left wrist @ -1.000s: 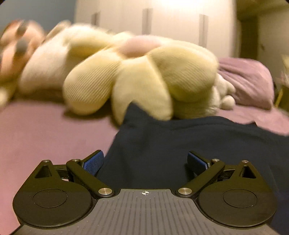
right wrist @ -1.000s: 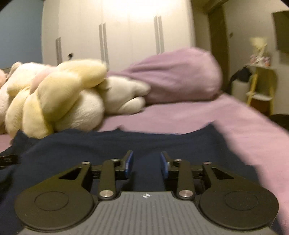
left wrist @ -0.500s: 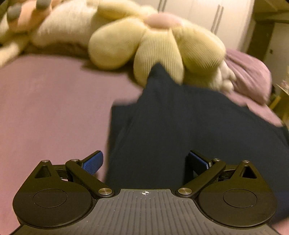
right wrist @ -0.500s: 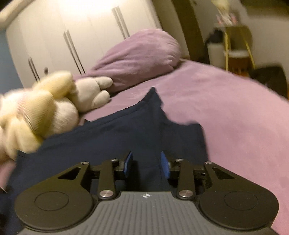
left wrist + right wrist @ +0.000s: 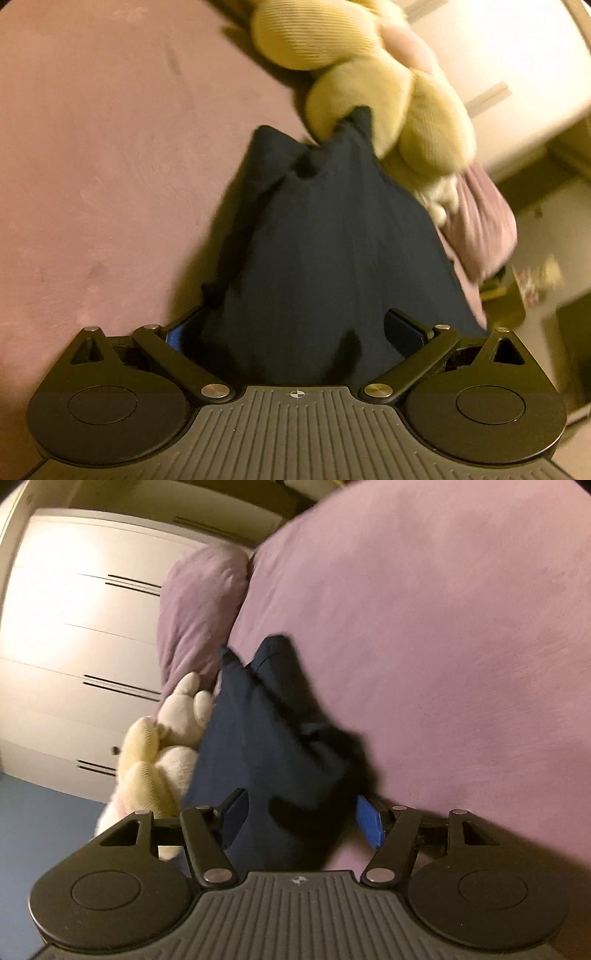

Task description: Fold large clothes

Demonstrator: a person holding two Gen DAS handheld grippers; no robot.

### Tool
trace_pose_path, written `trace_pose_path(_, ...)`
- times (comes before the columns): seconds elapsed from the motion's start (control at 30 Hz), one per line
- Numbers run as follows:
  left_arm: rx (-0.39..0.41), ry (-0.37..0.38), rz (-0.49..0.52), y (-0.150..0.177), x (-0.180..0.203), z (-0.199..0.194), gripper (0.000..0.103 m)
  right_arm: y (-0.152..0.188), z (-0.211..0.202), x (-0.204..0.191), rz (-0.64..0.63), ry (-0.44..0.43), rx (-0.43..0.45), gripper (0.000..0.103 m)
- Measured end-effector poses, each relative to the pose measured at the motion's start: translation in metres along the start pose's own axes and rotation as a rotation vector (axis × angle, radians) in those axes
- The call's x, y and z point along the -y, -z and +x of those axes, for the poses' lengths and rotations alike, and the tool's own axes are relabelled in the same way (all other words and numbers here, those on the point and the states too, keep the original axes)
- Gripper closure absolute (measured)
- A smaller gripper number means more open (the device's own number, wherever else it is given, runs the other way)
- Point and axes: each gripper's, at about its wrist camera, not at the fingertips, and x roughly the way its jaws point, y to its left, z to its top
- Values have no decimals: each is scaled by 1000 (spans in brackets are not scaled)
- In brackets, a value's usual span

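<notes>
Jaws spread wide on both grippers, dark cloth between them.
Left gripper point(image 5: 293, 330) and right gripper point(image 5: 301, 821) straddle the navy garment point(image 5: 332, 240) above the purple bedcover point(image 5: 103, 155); actual grip unclear.

Warm, dim indoor light on my feeds; the wardrobe doors point(image 5: 70, 627) glare brightest in the right wrist view. Motion blur smears the yellow plush toy point(image 5: 388, 92) and the dark garment point(image 5: 273, 738) edges. Fisheye bends the corners black. The garment throws soft shadows on the purple bedspread point(image 5: 110, 166).
</notes>
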Motion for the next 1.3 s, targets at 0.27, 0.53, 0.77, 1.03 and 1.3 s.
trace_pose_path(0.27,-20,17,-26,-10,5,-13,57,-1,47,-17,-25,85,12,72)
trace_pose_path(0.53,-19,106,72,6,8,-104,64,13,-9,-42,-139,58,19,82)
trace_pose_path(0.77,-94,24,36,69,-53,-185,55,65,-104,3,-150,86,-86,81)
trace_pose_path(1.03,6,-149,109,70,-48,-217,41,88,-168,2,-315,192,-84,61)
trace_pose_path(1.3,81,-172,387,70,21,-204,22,115,-182,-68,-816,365,118,45)
